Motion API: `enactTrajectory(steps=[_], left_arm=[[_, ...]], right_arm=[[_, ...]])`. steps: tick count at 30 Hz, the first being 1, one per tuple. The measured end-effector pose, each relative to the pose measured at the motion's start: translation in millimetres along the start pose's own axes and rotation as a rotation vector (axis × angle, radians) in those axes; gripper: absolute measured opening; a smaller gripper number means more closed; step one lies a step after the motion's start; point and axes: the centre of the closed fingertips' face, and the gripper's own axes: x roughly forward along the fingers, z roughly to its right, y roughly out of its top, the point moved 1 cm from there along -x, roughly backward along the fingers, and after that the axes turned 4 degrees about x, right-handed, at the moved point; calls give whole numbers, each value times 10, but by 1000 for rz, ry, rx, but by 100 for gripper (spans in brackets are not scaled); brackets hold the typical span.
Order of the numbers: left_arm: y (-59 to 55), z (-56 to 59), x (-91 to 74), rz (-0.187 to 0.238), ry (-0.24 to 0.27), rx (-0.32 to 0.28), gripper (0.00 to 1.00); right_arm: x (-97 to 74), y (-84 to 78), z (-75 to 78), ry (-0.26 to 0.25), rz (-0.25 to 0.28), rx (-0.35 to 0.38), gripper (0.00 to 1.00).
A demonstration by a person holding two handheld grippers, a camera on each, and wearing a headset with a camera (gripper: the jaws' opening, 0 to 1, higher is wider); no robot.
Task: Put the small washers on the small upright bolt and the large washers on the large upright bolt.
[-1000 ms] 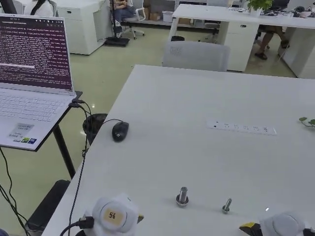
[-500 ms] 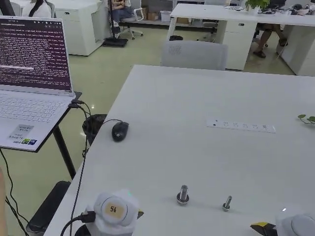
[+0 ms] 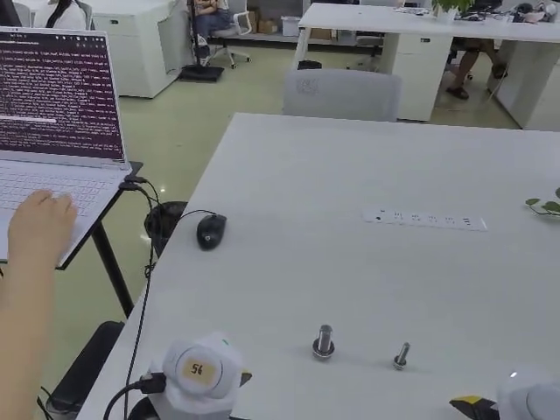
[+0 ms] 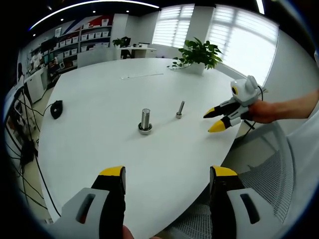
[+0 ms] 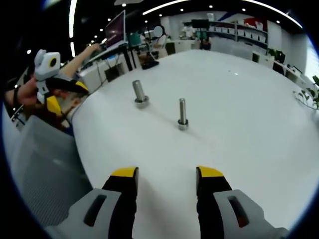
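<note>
Two bolts stand upright near the white table's front edge: the large bolt (image 3: 324, 341) on the left and the small bolt (image 3: 402, 355) to its right. My left gripper (image 4: 168, 172) is open and holds nothing; it sits at the table's near left corner (image 3: 245, 380), a good way short of the large bolt (image 4: 145, 121). My right gripper (image 5: 167, 173) is open too, with nothing between its fingers. It hovers at the front right edge (image 3: 468, 404), pointing towards the small bolt (image 5: 182, 113) and the large bolt (image 5: 139, 93).
A hand (image 3: 39, 223) rests on the keyboard of a laptop (image 3: 52, 105) on a stand left of the table. A black mouse (image 3: 211, 231) and its cable lie near the left edge, a white power strip (image 3: 424, 219) further back. A grey chair (image 3: 341, 92) stands behind the table.
A hand has come up from the lower left onto the laptop keyboard. The right gripper has drifted a little right and lower in the head view. The bolts have not moved.
</note>
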Motion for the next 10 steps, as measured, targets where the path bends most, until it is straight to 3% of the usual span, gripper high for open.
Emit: enactTrajectory(steps=[10], left_arm=[[-3, 27, 14, 3, -4, 4, 68]], right_arm=[[-59, -69, -34, -12, 18, 44, 49]])
